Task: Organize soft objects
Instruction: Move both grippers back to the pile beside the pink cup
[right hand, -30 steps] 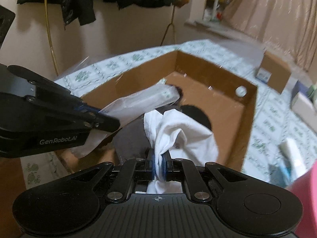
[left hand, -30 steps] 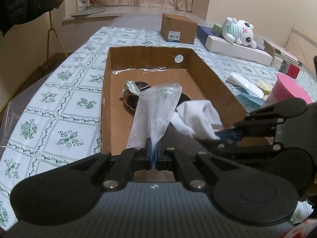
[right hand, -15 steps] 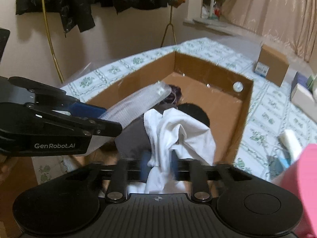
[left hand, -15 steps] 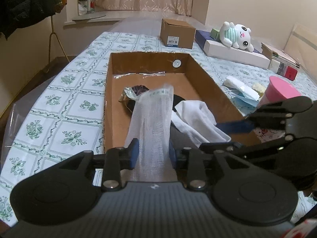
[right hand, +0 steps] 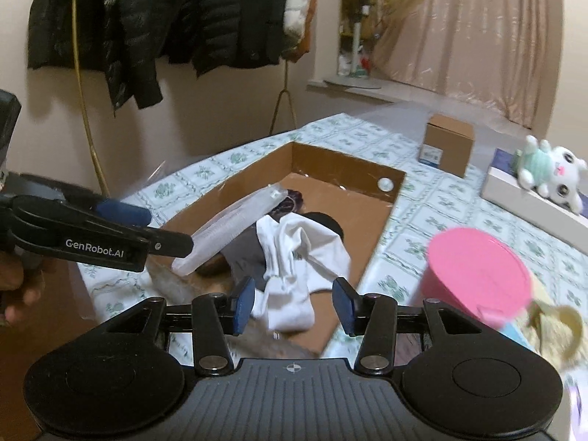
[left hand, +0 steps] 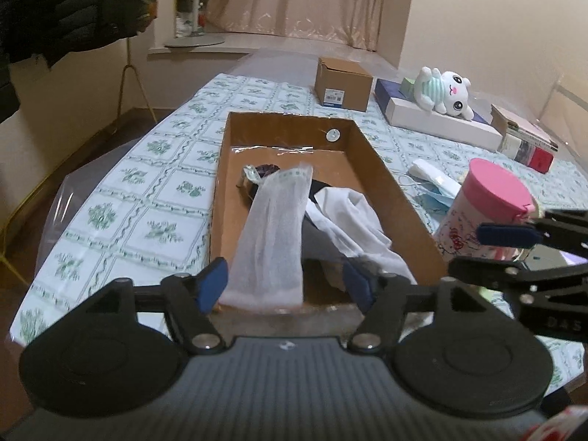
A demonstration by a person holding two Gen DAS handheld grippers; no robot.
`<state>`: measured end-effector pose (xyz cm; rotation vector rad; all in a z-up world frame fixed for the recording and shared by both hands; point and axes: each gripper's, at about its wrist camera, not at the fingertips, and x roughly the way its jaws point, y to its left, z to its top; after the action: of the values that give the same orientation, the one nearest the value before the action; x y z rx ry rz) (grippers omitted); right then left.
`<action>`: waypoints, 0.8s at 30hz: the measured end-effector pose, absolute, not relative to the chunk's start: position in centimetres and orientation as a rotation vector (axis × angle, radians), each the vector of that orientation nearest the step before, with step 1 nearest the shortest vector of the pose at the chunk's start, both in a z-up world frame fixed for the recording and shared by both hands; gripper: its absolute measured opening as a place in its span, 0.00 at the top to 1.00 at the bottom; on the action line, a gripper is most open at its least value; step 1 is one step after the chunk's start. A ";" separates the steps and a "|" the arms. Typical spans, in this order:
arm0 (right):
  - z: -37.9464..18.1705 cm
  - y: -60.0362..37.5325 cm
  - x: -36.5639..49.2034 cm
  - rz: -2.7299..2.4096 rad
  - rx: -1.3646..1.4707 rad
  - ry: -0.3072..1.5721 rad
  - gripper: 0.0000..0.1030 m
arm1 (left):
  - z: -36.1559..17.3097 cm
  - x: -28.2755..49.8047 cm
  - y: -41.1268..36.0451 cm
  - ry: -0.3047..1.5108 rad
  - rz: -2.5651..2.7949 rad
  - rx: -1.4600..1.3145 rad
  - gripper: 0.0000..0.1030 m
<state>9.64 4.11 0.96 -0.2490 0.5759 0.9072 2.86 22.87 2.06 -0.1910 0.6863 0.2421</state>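
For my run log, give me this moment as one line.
left gripper: open | right gripper: open | mesh cloth, white cloth: released in cardboard box

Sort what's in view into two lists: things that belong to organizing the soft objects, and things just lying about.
Part of the job:
- open brown cardboard box
- white mesh gauze strip
- white sock
- dark grey cloth
- left gripper, open
- right gripper, open

Just lying about:
- pink-lidded cup
- small closed carton
- white plush toy
- black jackets

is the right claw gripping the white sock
No, the right claw is open, its blue fingers spread clear on either side of the white sock, which lies in the cardboard box.
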 end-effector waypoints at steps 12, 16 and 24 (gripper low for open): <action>1.6 -4.8 7.3 0.779 -0.111 0.630 0.42 | 3.6 0.0 17.5 0.661 0.251 -0.221 0.08; 1.5 -8.2 7.2 0.712 -0.065 0.642 0.42 | 3.9 0.0 15.1 0.652 0.235 -0.208 0.07; 1.7 -13.7 7.6 0.602 0.009 0.658 0.42 | 4.3 0.8 10.5 0.620 0.166 -0.156 0.07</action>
<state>7.60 -13.66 1.67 0.0093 0.6577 0.6017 0.81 10.47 4.30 -0.1564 0.6198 0.1663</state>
